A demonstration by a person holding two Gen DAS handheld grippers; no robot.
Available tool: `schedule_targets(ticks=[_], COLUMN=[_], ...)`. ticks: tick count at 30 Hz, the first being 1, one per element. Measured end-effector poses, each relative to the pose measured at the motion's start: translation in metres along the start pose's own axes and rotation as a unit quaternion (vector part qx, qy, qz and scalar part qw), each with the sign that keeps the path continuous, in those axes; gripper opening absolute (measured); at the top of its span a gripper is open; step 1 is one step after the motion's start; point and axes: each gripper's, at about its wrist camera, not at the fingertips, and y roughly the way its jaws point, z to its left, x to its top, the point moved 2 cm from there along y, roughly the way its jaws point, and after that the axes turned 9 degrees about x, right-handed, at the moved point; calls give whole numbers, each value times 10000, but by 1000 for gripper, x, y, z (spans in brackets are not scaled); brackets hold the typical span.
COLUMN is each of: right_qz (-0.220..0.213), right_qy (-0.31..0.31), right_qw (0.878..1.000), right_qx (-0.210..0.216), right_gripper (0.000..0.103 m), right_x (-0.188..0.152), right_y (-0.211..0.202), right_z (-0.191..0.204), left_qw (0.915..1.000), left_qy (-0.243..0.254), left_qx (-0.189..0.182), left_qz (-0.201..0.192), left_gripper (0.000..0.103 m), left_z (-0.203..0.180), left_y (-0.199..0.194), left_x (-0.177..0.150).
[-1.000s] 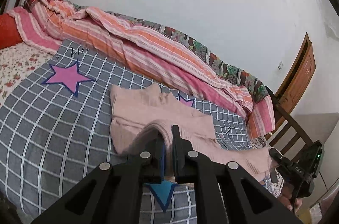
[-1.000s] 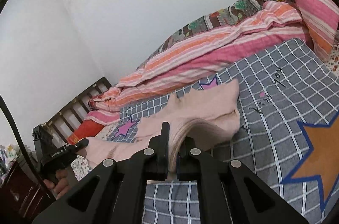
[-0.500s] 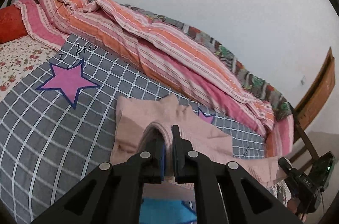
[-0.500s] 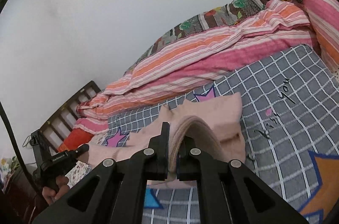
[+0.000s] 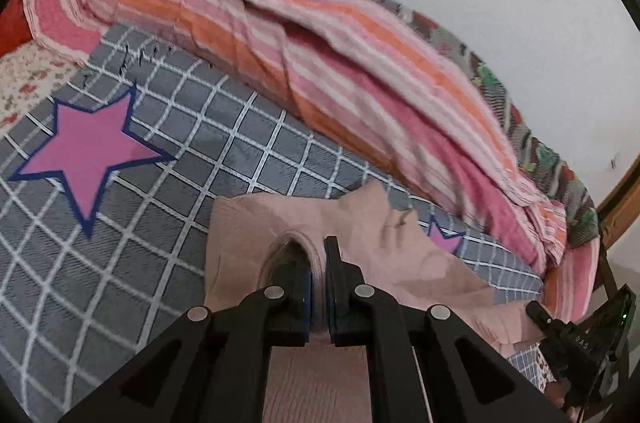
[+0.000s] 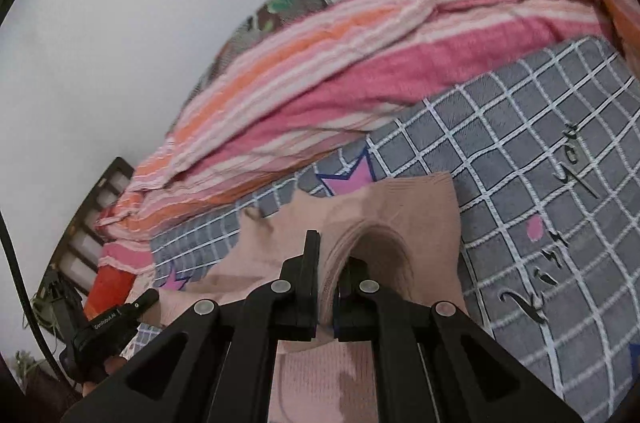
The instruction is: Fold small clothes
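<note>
A small pale pink knit garment (image 5: pixel 372 235) lies on the grey checked bedspread (image 5: pixel 168 223). My left gripper (image 5: pixel 318 263) is shut on a bunched fold of its near edge, which arches up between the fingers. My right gripper (image 6: pixel 330 263) is shut on the garment (image 6: pixel 400 207) at its other end, where the cloth also arches up. The garment's far edge rests flat on the bedspread (image 6: pixel 540 163). The right gripper also shows at the lower right of the left wrist view (image 5: pixel 576 343), and the left gripper at the lower left of the right wrist view (image 6: pixel 108 323).
A rumpled pink and orange striped blanket (image 5: pixel 320 55) lies along the wall side of the bed, also in the right wrist view (image 6: pixel 340 63). A wooden headboard (image 6: pixel 92 215) and a wooden footboard (image 5: pixel 620 199) stand at the bed's ends. A pink star (image 5: pixel 88 151) marks the bedspread.
Both grippers have carried the held near edge forward toward the garment's far edge and lower toward the bed. The folded cloth now covers the blue star that showed before.
</note>
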Motion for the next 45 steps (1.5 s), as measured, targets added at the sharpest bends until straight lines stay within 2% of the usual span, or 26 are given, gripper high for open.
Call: schedule_targets(ticks=[4,5,7,9,11,16,22,25,28,32,34,35,36,38,40,42,45], right_qz=[135,156,203,191,202,275,492,671,679,773,888,931,981,1035,935,795,872], right_qy=[25,26,-55,-227,-422,-998,-1191,-1176,-1163,-1087,-988,-921,-883,-802,-845,-871,-787], right_qw=[9998,9997,9996,9993,9987,9933,9905,9902,9907,9910,9911,9914,9913,9912,9917,9926,9929], right_qx=[-147,-176,-189,-208,-211,-515,-474,-337,-203,-65,-47,-46,-17,178,249,278,176], right_gripper=[5,9,13,33,41,43,43,43,42,32,24,14,8,7,6,5,5], right_x=[5,6,9,11,10,-8,-46,-67,-75,-76,-76,-75,-75,-74,-74,-75,-83], right_y=[31,38,49,52,49,20,-18,-29,-33,-27,-22,-19,-18,-21,-30,-42,-45], right_z=[-15,-18,-21,-21,-18,-20,-40,-48,-49,-48,-50,-52,-53,-53,-51,-53,-60], left_qw=[9996,9995,9993,9996,9999,9994,9975,9956,9935,9909,9896,9894,9891,9912,9934,9940,9944], left_qy=[-71,-71,0,102,127,319,644,850,1024,1210,1286,1323,1370,1301,1106,1048,984], left_qx=[-84,-109,-83,-30,-27,-87,-286,-327,-450,-505,-516,-456,-367,-109,-270,-271,-285], left_qz=[250,295,370,257,112,66,73,223,211,308,382,383,384,213,162,180,245], left_gripper=[7,8,17,40,53,55,56,56,54,52,40,31,9,7,6,6,7], left_z=[3,2,-1,-2,1,15,43,51,50,39,32,30,29,33,43,51,57], left_y=[33,37,46,44,38,13,-20,-28,-34,-29,-26,-26,-25,-29,-38,-42,-41], left_x=[8,10,14,17,17,2,-40,-63,-76,-80,-83,-84,-86,-86,-86,-89,-96])
